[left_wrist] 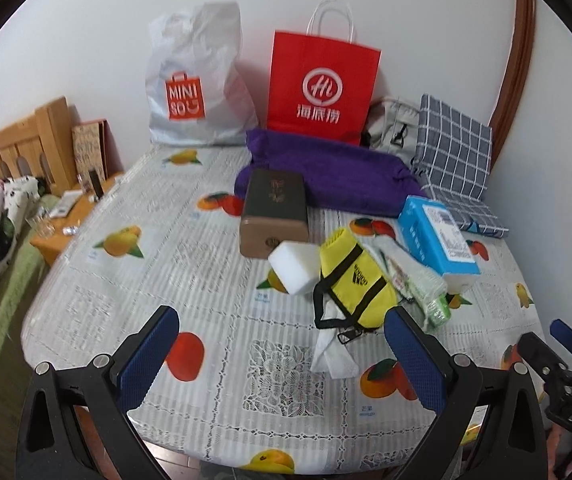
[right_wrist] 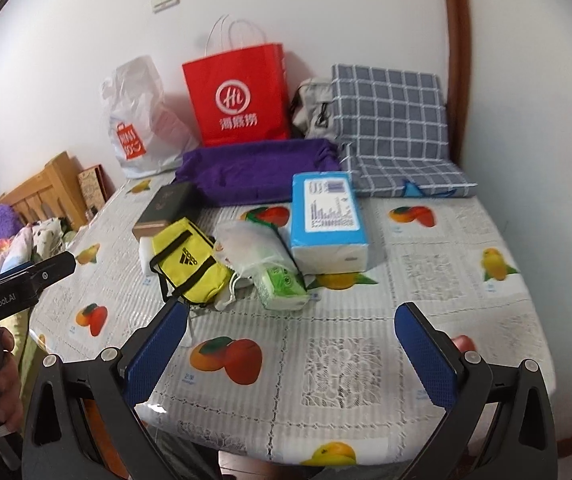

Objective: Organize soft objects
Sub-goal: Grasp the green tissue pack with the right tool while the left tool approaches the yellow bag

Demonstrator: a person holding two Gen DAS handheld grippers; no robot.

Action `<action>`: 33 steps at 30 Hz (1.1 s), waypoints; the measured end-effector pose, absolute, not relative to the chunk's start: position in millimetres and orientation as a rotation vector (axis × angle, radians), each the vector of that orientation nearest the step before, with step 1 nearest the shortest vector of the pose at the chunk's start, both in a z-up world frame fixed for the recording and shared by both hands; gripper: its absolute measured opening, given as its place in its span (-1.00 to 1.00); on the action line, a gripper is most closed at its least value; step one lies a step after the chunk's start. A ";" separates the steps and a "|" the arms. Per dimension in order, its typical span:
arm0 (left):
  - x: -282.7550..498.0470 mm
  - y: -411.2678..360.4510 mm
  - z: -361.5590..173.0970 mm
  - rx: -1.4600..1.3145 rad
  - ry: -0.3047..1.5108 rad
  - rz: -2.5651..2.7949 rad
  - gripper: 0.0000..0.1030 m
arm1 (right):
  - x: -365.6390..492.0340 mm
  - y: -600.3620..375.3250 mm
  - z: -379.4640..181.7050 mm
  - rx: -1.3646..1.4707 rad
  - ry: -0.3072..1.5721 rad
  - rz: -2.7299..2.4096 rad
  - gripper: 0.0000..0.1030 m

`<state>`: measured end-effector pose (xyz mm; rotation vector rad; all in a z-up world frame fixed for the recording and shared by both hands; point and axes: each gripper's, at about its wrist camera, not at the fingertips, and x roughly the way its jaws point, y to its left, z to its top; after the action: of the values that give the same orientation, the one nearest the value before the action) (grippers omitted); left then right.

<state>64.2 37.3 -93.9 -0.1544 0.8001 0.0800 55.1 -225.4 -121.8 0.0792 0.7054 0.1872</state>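
On the table with the lace-patterned, fruit-printed plastic cloth (left_wrist: 126, 280), a small yellow fabric bag with black straps (left_wrist: 352, 280) lies at 1 o'clock from the left gripper (left_wrist: 282, 354), touching a white foam block (left_wrist: 293, 266) and a soft blue tissue pack (left_wrist: 438, 236). Both the left gripper and the right gripper (right_wrist: 292, 354) have their jaws wide apart, holding nothing.

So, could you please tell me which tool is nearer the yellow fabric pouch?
Left. The left tool hovers just before the yellow fabric pouch; the right tool sits off to its right.
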 end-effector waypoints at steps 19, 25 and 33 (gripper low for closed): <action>115.9 43.6 -157.4 -0.183 0.927 0.062 1.00 | 135.2 -185.5 -210.5 -0.090 0.810 0.268 0.22; 127.6 37.5 -161.0 -0.240 0.898 -0.012 0.81 | 143.8 -179.9 -221.5 -0.129 0.788 0.280 -0.31; 152.6 19.7 -172.1 -0.305 0.906 -0.052 0.24 | 130.0 -198.8 -210.6 -0.002 0.802 0.406 -0.48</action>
<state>152.6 19.7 -172.1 -0.3048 0.9056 -0.0523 130.0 -198.8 -210.6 -0.0024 0.8021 0.4062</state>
